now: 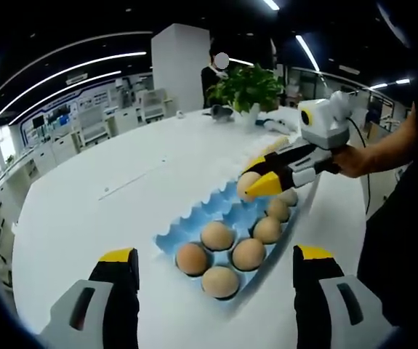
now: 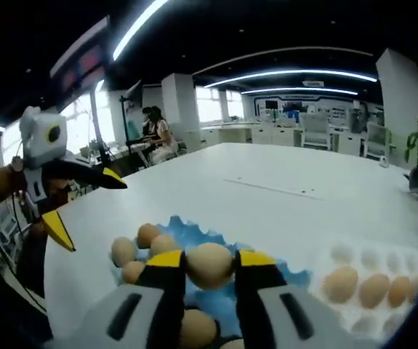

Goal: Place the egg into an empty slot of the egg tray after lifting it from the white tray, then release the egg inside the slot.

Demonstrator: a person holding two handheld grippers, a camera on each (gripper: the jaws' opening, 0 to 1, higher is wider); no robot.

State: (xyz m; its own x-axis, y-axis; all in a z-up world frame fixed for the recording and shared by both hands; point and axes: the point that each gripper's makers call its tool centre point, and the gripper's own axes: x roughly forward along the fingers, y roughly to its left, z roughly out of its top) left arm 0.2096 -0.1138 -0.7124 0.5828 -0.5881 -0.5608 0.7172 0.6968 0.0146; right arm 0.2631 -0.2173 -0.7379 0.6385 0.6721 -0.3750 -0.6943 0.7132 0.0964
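In the left gripper view, your left gripper (image 1: 212, 273) stands open and empty before the blue moulded egg tray (image 1: 187, 225). In the right gripper view, your right gripper (image 2: 210, 270) grips the tan egg (image 2: 209, 265) above that tray; lowering and release remain, and the white tray (image 2: 383, 260) keeps more eggs.

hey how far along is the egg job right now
Done: the egg is lifted and several eggs already sit in the blue egg tray. In hand: the right tool grips the egg above that tray. Left: lower it into an empty slot and release. The left tool is open.
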